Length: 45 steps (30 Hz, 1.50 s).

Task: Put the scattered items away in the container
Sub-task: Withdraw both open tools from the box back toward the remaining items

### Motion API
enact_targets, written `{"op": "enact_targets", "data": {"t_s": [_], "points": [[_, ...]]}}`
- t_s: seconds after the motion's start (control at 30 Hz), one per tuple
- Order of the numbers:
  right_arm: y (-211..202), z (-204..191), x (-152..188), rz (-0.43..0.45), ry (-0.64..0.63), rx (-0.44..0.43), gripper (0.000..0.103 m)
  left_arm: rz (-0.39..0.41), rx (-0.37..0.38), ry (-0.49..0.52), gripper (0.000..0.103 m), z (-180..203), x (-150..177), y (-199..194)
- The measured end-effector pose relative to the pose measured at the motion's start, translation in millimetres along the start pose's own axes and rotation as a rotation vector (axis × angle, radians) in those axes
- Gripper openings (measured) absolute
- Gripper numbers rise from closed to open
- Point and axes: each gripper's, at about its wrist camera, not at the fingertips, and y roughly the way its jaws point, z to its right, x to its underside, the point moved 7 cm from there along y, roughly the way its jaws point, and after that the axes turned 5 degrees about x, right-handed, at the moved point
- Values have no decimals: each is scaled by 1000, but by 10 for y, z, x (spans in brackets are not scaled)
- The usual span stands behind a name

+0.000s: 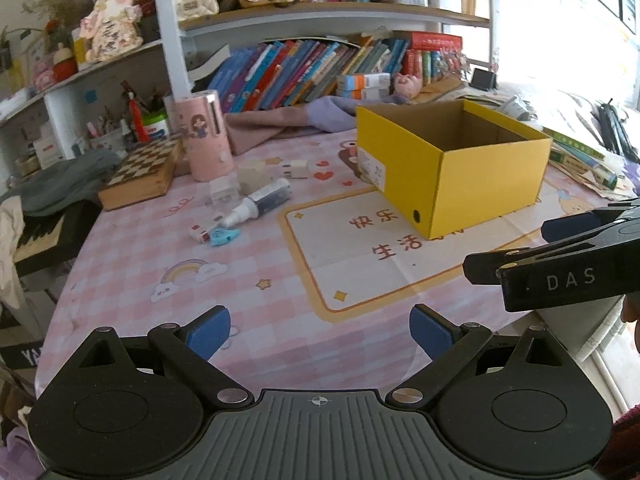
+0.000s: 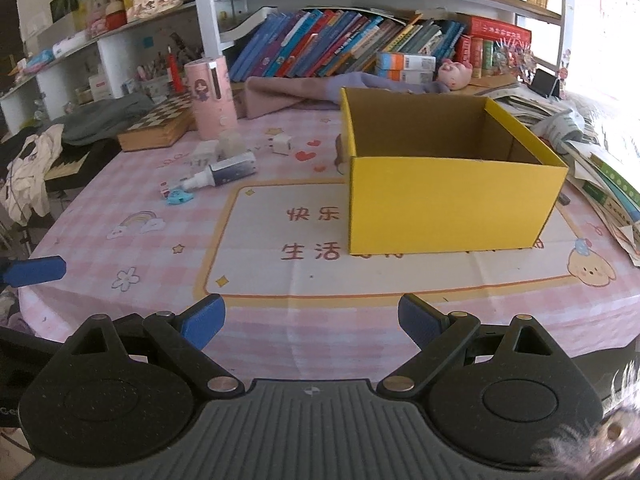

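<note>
left wrist: angled down over table edge, left of yellow box (image 1: 452, 168) | right wrist: nearer, box (image 2: 452, 200) faced squarely | shared: box, tablecloth (image 1: 240, 280)

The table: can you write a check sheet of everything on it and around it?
Surface: pink checked tablecloth, printed characters.
Job's things: open yellow box, no items visible inside; spray bottle, blue eraser-like toy, white plug scattered left of it.
Clutter: chessboard box, pink cylinder, clothes, papers.
Grippers: left gripper and right gripper open, empty.
Cables: nothing seen.
Surroundings: bookshelves.
</note>
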Motion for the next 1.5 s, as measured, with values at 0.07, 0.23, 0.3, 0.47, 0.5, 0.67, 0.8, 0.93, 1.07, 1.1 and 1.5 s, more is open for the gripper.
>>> {"op": "enact_targets", "data": {"t_s": [0.07, 0.23, 0.3, 0.47, 0.5, 0.67, 0.8, 0.93, 1.07, 1.1, 1.5], "points": [[8, -60, -5, -3, -12, -11, 94, 2, -14, -18, 98, -61, 10, -23], [35, -240, -40, -8, -61, -48, 94, -1, -49, -62, 98, -218, 56, -78], [48, -306, -50, -10, -77, -61, 94, -5, -61, -74, 98, -258, 83, -91], [107, -417, -69, -20, -106, -85, 94, -8, -82, -99, 98, -355, 126, -112], [117, -436, -76, -20, -109, -91, 94, -7, -89, -102, 98, -375, 126, -116], [174, -516, -138, -14, -126, -111, 94, -6, -109, -116, 98, -456, 101, -81], [237, -527, -211, -2, -132, -110, 94, -6, -117, -115, 98, -506, 47, 11], [348, -535, -314, 2, -125, -110, 94, -6, -123, -109, 98, -580, -33, 119], [492, -574, -461, 6, -132, -117, 94, -10, -138, -113, 98, -681, -123, 234], [523, -589, -499, 8, -136, -120, 94, -10, -139, -116, 98, -706, -148, 262], [970, -674, -910, 9, -167, -130, 91, -32, -147, -142, 98, -935, -374, 710]]}}
